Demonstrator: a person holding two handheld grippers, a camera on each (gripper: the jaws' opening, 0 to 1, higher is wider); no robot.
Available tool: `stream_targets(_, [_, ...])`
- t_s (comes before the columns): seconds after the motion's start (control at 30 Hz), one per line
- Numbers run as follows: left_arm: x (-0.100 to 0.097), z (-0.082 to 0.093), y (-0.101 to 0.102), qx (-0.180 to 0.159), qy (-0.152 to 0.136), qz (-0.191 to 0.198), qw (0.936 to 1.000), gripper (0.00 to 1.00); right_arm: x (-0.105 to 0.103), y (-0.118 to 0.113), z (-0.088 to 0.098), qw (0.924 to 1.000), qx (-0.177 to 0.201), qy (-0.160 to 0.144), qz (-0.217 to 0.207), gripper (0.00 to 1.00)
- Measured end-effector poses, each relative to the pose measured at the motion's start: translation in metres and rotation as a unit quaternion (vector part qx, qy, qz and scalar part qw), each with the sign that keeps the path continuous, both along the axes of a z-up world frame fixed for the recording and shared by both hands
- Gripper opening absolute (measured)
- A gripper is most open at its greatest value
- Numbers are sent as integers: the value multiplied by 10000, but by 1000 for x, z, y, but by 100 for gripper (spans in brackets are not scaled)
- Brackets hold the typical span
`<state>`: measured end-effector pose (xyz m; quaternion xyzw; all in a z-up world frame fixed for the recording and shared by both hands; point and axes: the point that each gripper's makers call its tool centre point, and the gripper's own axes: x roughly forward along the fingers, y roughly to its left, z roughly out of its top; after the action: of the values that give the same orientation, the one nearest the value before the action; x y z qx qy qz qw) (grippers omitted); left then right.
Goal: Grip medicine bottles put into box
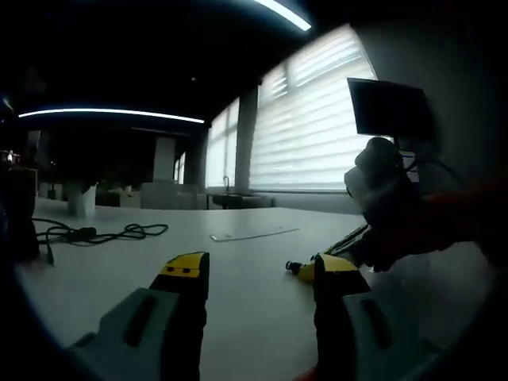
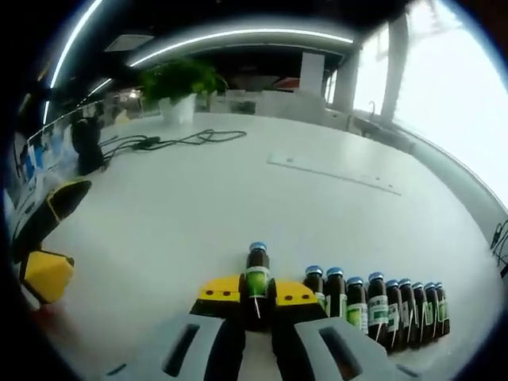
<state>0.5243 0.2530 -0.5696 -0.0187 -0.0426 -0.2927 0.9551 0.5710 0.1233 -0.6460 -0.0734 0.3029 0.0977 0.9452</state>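
Your right gripper (image 2: 255, 297) has its yellow-tipped jaws pinched on a small dark medicine bottle (image 2: 256, 279) with a blue cap and green label. Just beside it, a row of bottles (image 2: 377, 305) like it stands upright on the smooth white desk (image 2: 238, 190). Your left gripper (image 1: 258, 274) holds its jaws wide apart, with nothing between. A black cable (image 1: 95, 232) curls near the desk's far edge.
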Motion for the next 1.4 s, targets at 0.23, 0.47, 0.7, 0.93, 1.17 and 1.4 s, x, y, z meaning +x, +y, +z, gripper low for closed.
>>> stream_targets(0.23, [0, 0, 0, 13, 0, 3, 10000, 46, -3, 2, 12, 9997, 194, -141, -54, 7])
stream_targets(0.47, [0, 0, 0, 26, 0, 3, 10000, 46, -11, -3, 44, 9969, 668, -346, -220, 7])
stream_targets(0.7, [0, 0, 0, 27, 1, 4, 10000, 46, -33, -21, 63, 9932, 976, -447, -452, 8])
stream_targets(0.93, [0, -1, -3, 74, -5, -22, 10000, 46, -60, -36, 79, 9883, 1294, -523, -607, 8])
stream_targets(1.17, [0, 1, -1, 30, -16, 9, 10000, 46, -106, -41, 63, 9821, 1729, -179, -730, 8])
stream_targets(1.4, [-1, 0, -3, 59, -16, -18, 10000, 46, -129, -39, 37, 9778, 1902, 94, -874, 8])
